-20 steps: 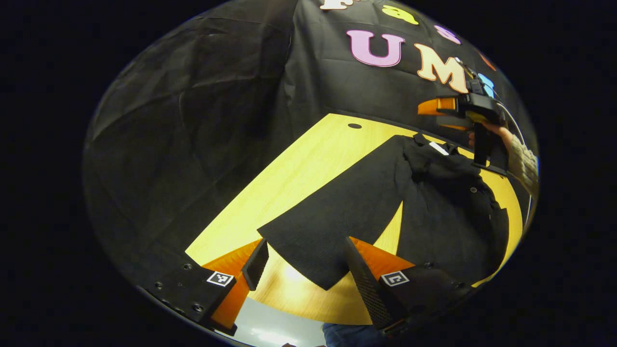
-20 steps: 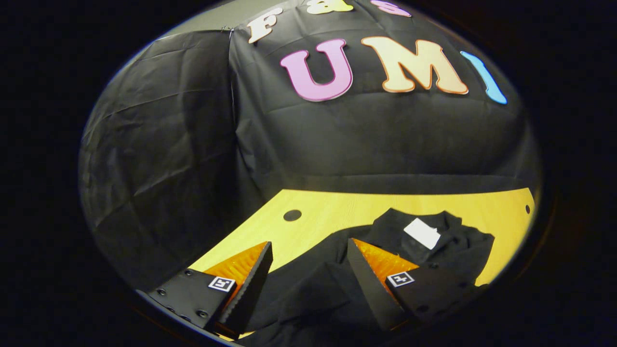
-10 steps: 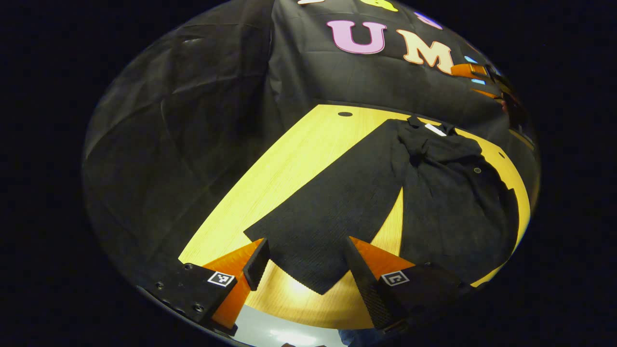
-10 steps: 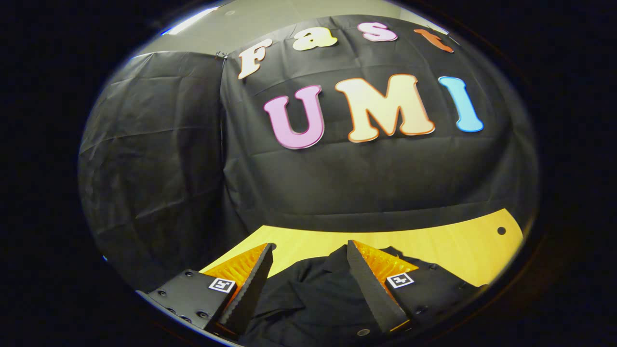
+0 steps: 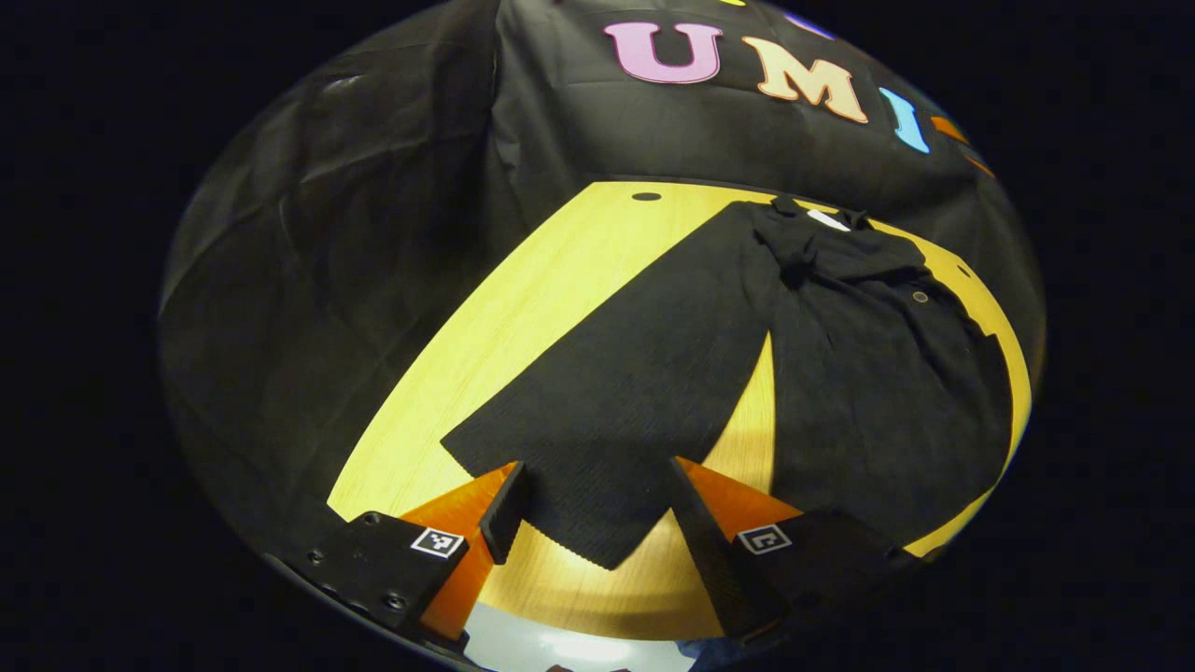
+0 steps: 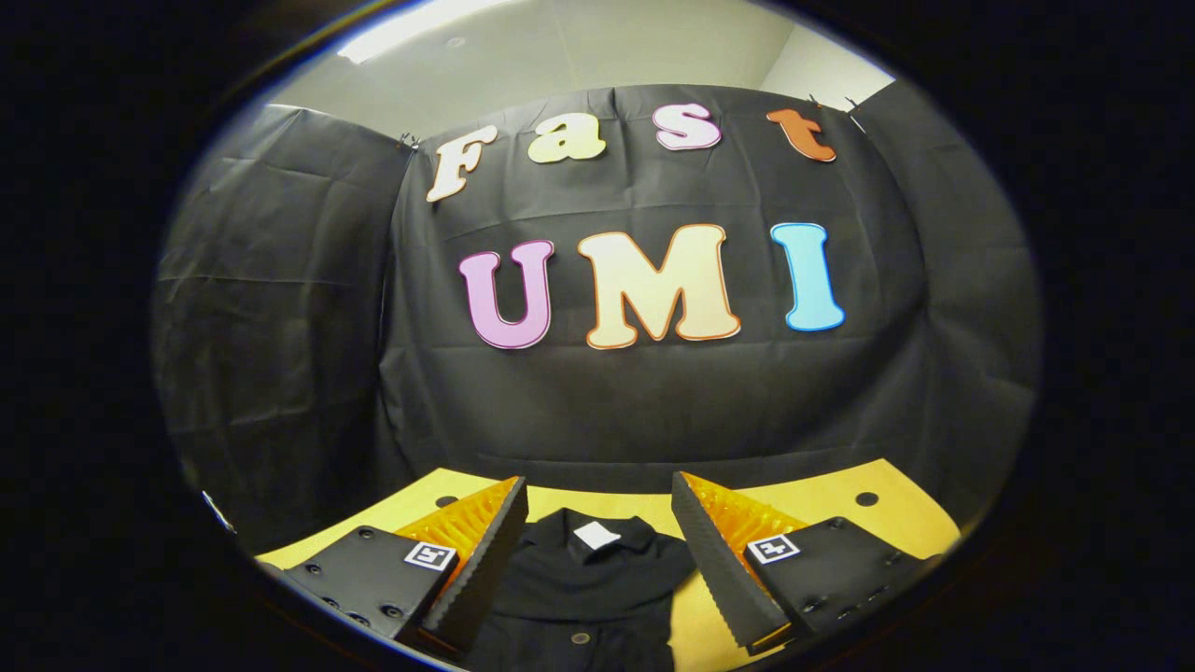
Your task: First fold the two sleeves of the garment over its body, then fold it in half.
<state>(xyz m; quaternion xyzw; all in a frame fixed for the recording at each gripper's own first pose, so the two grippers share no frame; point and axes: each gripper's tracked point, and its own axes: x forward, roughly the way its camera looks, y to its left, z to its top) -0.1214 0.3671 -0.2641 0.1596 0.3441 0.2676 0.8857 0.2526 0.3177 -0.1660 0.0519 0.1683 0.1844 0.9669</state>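
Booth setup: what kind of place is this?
Likely a staged recording booth, not a home: black cloth wall behind, a bare wooden table, a black garment laid flat, and room ceiling above the cloth.

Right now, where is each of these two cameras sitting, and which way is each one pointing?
Left gripper view: rides on the left hand-held gripper, angled down across the table at the garment's spread sleeve; its own two open fingers show.
Right gripper view: rides on the right hand-held gripper, facing the booth wall, low over the collar; its own open fingers show.
Shared: the garment, its white tag, the table.
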